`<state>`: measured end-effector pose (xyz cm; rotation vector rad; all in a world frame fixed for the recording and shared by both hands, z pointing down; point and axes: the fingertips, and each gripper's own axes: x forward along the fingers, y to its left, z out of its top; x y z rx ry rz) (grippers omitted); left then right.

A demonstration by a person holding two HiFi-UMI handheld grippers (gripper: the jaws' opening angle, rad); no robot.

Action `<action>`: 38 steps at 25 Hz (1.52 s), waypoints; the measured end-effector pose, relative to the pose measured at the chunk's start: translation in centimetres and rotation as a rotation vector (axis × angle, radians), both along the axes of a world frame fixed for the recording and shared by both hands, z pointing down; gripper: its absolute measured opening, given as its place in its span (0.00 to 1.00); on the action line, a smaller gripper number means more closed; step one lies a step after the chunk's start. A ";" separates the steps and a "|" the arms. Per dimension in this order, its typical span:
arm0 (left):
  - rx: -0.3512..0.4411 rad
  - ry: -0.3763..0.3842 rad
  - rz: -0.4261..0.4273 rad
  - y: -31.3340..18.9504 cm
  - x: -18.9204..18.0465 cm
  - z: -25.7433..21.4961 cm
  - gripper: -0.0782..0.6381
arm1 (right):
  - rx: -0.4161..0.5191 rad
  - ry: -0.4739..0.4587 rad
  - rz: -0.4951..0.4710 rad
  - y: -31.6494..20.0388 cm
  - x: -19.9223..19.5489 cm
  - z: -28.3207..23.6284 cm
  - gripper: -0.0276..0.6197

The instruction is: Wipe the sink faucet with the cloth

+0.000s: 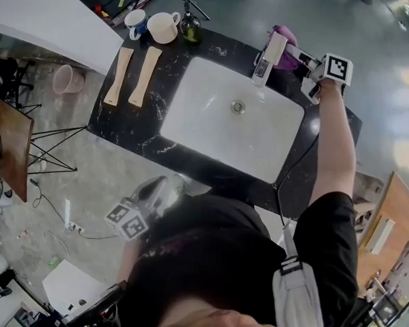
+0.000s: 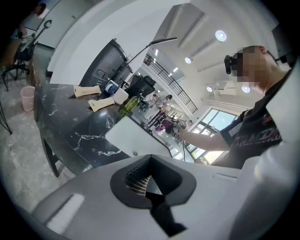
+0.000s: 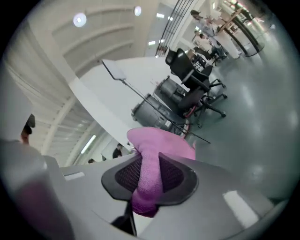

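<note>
Right gripper [image 1: 304, 62] clamped on the purple cloth [image 3: 149, 178], cloth bunched just behind the faucet [image 1: 267, 59], probably to rub its back face. Left gripper [image 2: 148, 182]: jaws together, empty, held well away from the faucet, not needed.

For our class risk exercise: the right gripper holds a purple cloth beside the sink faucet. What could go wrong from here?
1. The right gripper pinches only a narrow fold of the purple cloth, so rubbing might drag it out of the jaws.
2. The cloth bunches at the faucet's far side, close to the jaws, so the hard jaw tips rather than the fabric may knock the metal.
</note>
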<state>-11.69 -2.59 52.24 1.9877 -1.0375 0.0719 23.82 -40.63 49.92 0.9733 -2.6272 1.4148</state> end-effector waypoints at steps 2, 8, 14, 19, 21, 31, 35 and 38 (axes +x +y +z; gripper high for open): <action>0.026 0.021 0.029 -0.4 -0.1 -0.8 0.11 | 0.096 -0.122 0.046 1.9 -0.2 -3.7 0.19; 0.082 0.042 0.083 -1.1 -0.5 -2.3 0.11 | 0.140 -0.273 0.182 4.4 -1.5 -4.6 0.19; 0.065 0.025 0.028 -0.5 -2.1 -2.0 0.11 | -0.179 -0.224 0.398 5.0 -0.3 5.9 0.19; 0.037 0.017 0.008 -0.8 -2.1 -1.4 0.11 | -0.389 0.067 0.380 5.2 -1.9 11.0 0.19; 0.043 0.026 0.006 -1.0 -2.0 -1.1 0.11 | -0.390 0.090 0.366 5.2 -1.9 11.0 0.19; 0.076 0.072 0.014 -1.6 -1.9 -1.7 0.11 | -0.162 -0.102 0.453 2.7 2.0 0.1 0.19; 0.087 0.107 -0.006 -1.4 -2.3 -1.8 0.11 | -0.040 0.278 0.128 0.9 -2.2 -8.1 0.19; 0.089 0.132 -0.042 -1.0 -3.2 -1.6 0.11 | 0.026 0.827 -0.371 0.7 -7.2 -7.1 0.19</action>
